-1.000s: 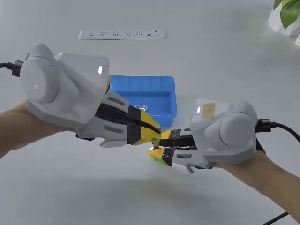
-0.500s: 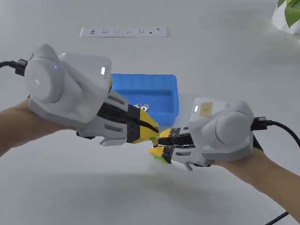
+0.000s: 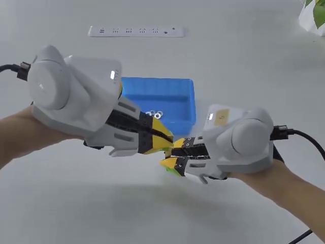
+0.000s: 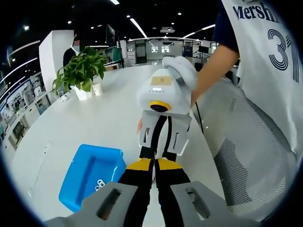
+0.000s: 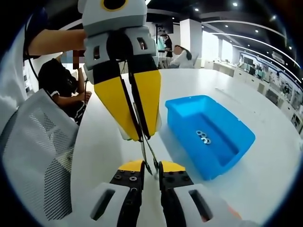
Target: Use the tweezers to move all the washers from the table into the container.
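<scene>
In the head view the left gripper (image 3: 167, 141) hides the seven-o'clock corner of the bin (image 3: 172, 89); the washers (image 3: 154, 115) inside are too small to count; the plant (image 3: 316, 11) at one o'clock is cut by the edge; in the right gripper view the tweezers (image 5: 147, 153) vanish upward between the left jaws; whether the right gripper (image 5: 151, 166) pinches them, I cannot tell.

The container (image 3: 172, 91) is bright blue and its washers (image 3: 154, 114) are silvery. The left gripper (image 3: 170, 143) and right gripper (image 3: 165, 162) are pale grey, with black jaws tipped yellow. The tweezers (image 5: 147, 158) are steel-grey, the desk (image 3: 228, 56) white, and the far plant (image 4: 80, 71) green.
</scene>
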Demonstrator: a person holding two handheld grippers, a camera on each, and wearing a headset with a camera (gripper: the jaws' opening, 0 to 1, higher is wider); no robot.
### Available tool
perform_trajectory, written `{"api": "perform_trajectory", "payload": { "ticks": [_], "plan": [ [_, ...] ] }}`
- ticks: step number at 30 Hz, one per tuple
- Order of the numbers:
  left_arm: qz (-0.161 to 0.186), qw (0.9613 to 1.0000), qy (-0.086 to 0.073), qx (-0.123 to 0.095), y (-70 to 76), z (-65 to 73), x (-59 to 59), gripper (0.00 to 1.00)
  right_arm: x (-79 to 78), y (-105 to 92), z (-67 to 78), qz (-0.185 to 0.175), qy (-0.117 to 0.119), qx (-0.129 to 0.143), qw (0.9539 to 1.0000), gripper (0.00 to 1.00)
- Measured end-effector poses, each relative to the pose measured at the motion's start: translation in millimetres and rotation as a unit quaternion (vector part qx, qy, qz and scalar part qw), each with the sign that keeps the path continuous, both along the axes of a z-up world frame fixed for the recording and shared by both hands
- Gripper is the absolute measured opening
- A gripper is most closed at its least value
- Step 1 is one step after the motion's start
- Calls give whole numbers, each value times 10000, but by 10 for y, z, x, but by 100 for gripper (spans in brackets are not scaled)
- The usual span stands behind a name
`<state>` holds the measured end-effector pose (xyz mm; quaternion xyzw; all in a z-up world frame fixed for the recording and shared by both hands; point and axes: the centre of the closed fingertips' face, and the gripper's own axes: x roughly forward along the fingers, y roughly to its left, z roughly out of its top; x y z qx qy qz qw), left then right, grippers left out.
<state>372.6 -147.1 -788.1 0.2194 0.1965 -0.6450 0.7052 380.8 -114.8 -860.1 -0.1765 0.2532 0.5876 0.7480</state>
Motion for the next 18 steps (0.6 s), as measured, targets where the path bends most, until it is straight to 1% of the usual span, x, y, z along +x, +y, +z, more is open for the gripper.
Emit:
{"api": "perform_trajectory", "payload": {
  "ticks": [5, 9, 13, 18],
  "plan": [
    [-9, 10000, 6, -25, -14, 8, 1, 6, 6, -22, 8, -48, -3, 10, 10000, 13],
    [1, 10000, 23, 18, -1, -20, 1, 6, -2, -29, -20, -56, 43, -6, 10000, 13],
    [0, 10000, 46, 6, -5, -20, -12, 6, -6, -32, -22, -56, 40, 5, 10000, 13],
    [18, 10000, 43, -3, -8, -20, 0, 6, 1, -32, -27, -54, 53, 4, 10000, 13]
  ]
}}
